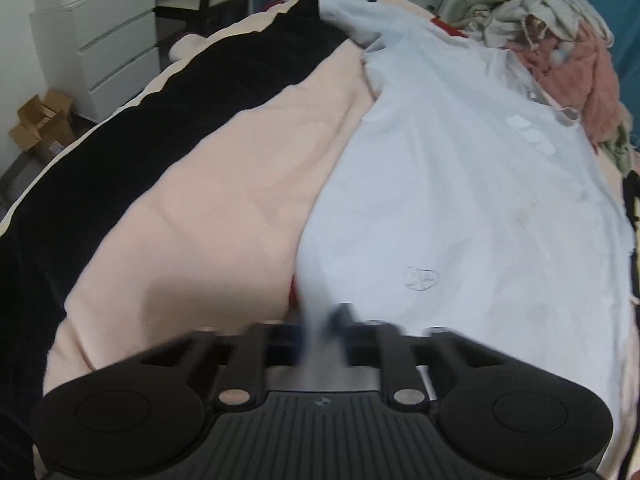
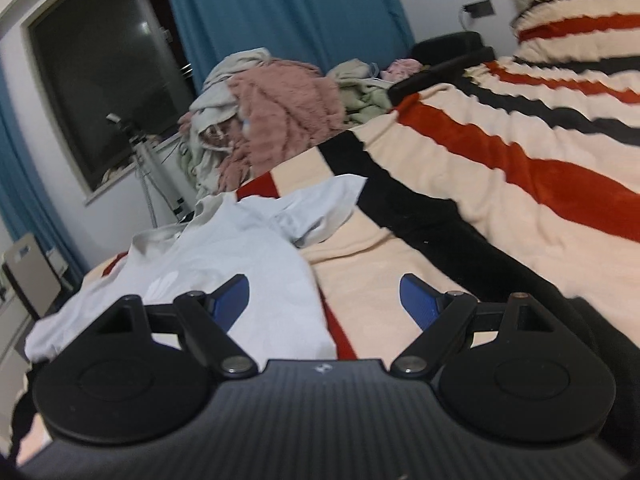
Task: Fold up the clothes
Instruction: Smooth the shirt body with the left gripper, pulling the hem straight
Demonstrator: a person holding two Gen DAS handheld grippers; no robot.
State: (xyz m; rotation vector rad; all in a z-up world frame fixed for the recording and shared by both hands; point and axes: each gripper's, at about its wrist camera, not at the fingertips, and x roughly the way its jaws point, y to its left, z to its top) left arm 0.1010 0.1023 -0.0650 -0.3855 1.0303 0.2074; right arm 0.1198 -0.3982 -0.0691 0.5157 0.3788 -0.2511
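The left gripper [image 1: 324, 320] pinches the near hem of a pale blue shirt [image 1: 460, 200] spread across the striped blanket [image 2: 500, 184]; the right gripper [image 2: 324, 300] hovers alongside, fingers apart.

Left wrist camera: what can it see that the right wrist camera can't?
Only the left wrist view shows the white drawers, the cardboard box, and the left gripper pinching the light blue shirt. Only the right wrist view shows the dark window, the striped pillow, and the right gripper, open and holding nothing. Both show the shirt, the striped blanket and the pile of clothes.
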